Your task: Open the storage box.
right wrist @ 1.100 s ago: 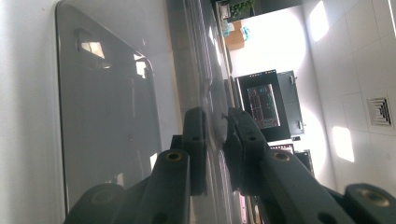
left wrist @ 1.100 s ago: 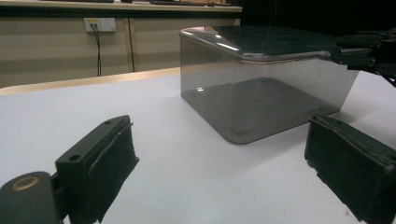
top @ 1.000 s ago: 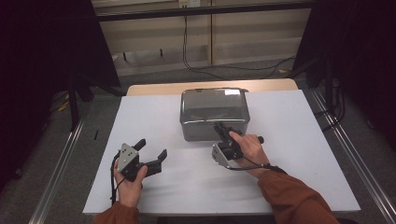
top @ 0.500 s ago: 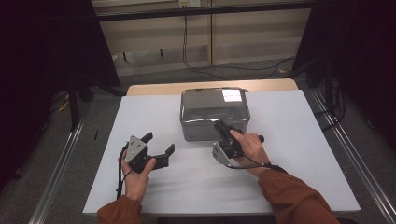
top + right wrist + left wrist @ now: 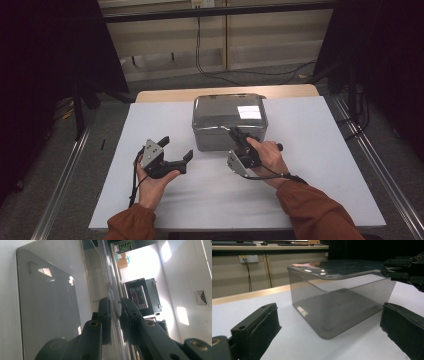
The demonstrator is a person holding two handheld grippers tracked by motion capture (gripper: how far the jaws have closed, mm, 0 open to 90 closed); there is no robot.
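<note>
Between the closed fingers of the right gripper (image 5: 236,134) sat the front lid edge of the metal box (image 5: 229,120), stiff, smooth, likely slippery, best pinched at that rim, while the left gripper (image 5: 176,149), just opened wide, held nothing beside it.

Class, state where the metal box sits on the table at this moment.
In the high view the metal box sits at the white table's far centre, the right gripper clamped on its near lid edge.
</note>
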